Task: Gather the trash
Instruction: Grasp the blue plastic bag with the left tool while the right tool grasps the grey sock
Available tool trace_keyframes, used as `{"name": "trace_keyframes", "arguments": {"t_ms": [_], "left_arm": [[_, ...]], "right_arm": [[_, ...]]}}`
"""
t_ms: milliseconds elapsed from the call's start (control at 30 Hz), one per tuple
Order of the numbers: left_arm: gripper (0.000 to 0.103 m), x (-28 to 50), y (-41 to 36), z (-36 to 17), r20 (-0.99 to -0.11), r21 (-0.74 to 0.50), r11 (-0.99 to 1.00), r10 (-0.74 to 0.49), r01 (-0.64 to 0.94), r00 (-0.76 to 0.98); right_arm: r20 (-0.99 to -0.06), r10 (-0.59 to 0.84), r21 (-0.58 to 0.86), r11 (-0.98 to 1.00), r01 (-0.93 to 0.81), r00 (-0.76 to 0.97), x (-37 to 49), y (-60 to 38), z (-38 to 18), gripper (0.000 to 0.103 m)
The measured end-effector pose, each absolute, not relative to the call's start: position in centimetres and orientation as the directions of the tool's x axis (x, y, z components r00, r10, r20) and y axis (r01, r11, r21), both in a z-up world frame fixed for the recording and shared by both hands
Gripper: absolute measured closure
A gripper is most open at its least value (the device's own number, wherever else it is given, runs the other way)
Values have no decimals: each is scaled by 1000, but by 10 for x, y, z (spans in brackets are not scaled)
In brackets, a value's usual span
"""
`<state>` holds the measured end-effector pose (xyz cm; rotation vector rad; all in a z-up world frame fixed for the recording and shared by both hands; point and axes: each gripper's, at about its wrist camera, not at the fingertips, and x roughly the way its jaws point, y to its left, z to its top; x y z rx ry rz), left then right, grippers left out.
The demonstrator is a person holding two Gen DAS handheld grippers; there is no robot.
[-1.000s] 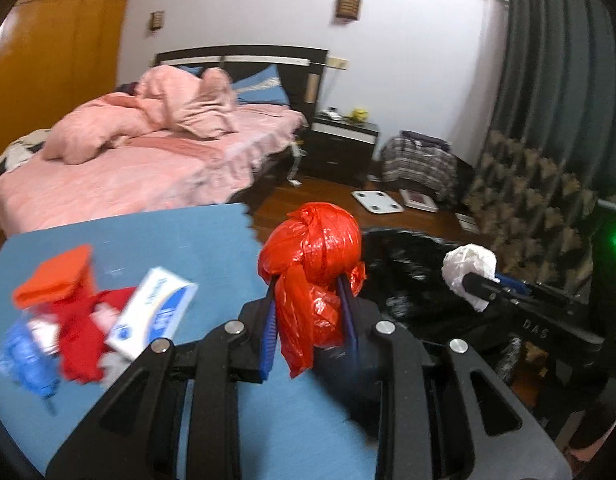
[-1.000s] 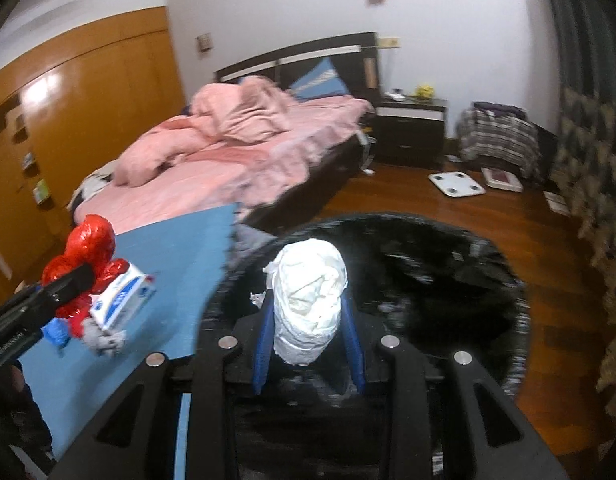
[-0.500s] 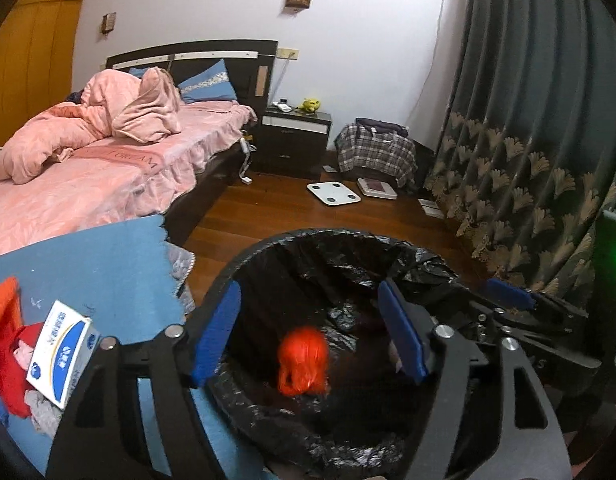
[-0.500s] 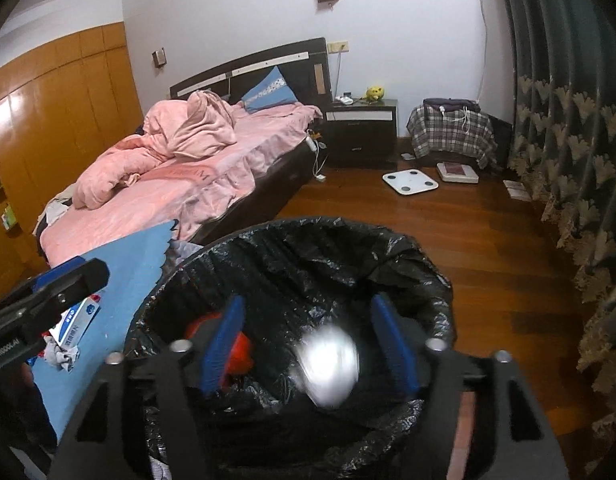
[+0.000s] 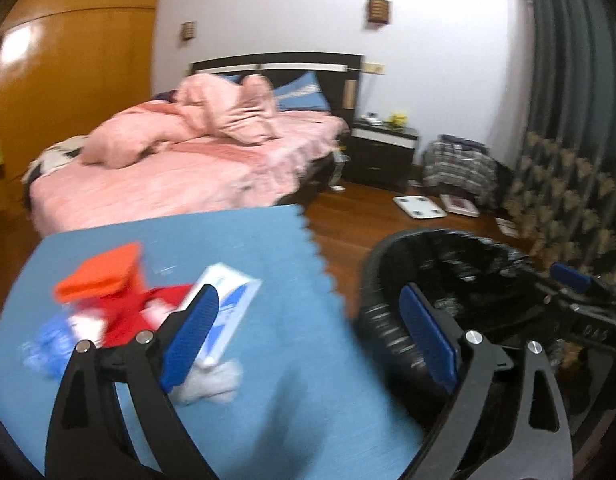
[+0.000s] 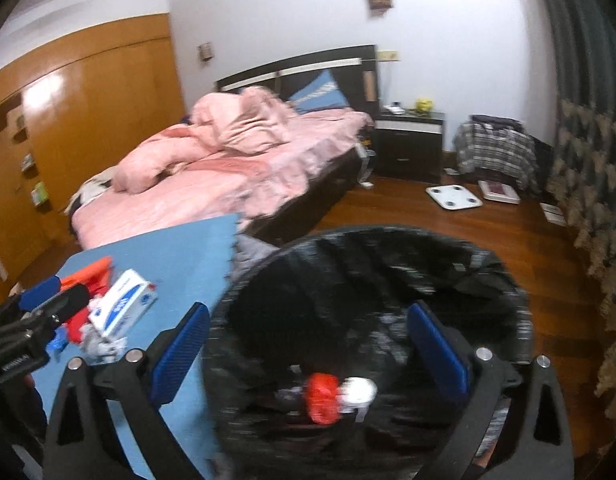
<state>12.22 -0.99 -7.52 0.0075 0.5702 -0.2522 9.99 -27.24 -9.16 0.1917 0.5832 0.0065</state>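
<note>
A bin with a black liner [image 6: 388, 240] stands beside a blue mat [image 6: 179, 256]. At its bottom lie a red plastic bag [image 6: 324, 398] and a white paper wad [image 6: 360, 390]. My right gripper [image 6: 310, 314] hangs over the bin, its jaws opening with nothing between them. My left gripper [image 5: 308, 300] spans the mat [image 5: 275, 264] and the bin's edge [image 5: 448, 264], its jaws opening and empty. On the mat sits a trash pile: an orange piece [image 5: 99, 272], red scraps [image 5: 147, 308], a white-and-blue box [image 5: 231, 296], a blue bag [image 5: 47, 344] and a white tissue [image 5: 215, 380].
A bed with pink bedding [image 5: 187, 172] stands behind the mat. A dark nightstand [image 5: 380, 152], a white scale [image 5: 418, 207] on the wood floor, a plaid bundle [image 5: 460, 168], a curtain [image 5: 568, 120] on the right and a wooden wardrobe [image 5: 67, 80] on the left.
Both grippers opened; the red bag and the white wad dropped into the bin. My left gripper swung over the bin, then back left toward the mat.
</note>
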Motion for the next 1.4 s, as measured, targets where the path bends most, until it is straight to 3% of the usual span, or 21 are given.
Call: {"name": "trace_keyframes", "arguments": {"t_ms": [233, 600, 1100, 1200, 1400], "left_arm": [[14, 109, 69, -91, -558, 0, 998, -56, 67, 828], [14, 90, 154, -121, -604, 41, 993, 114, -113, 788], [14, 87, 199, -136, -629, 34, 980, 173, -195, 758], [14, 90, 202, -139, -637, 24, 979, 170, -201, 752], [14, 99, 203, -143, -649, 8, 979, 160, -203, 744]], "right_arm": [[-553, 178, 170, 980, -100, 814, 115, -192, -96, 6], [-607, 318, 176, 948, -267, 728, 135, -86, -125, 6], [-703, 325, 174, 941, -290, 633, 161, -29, -163, 9], [-722, 322, 168, 940, -296, 613, 166, -24, -167, 16], [-730, 378, 210, 917, -339, 569, 166, -22, -170, 44]]}}
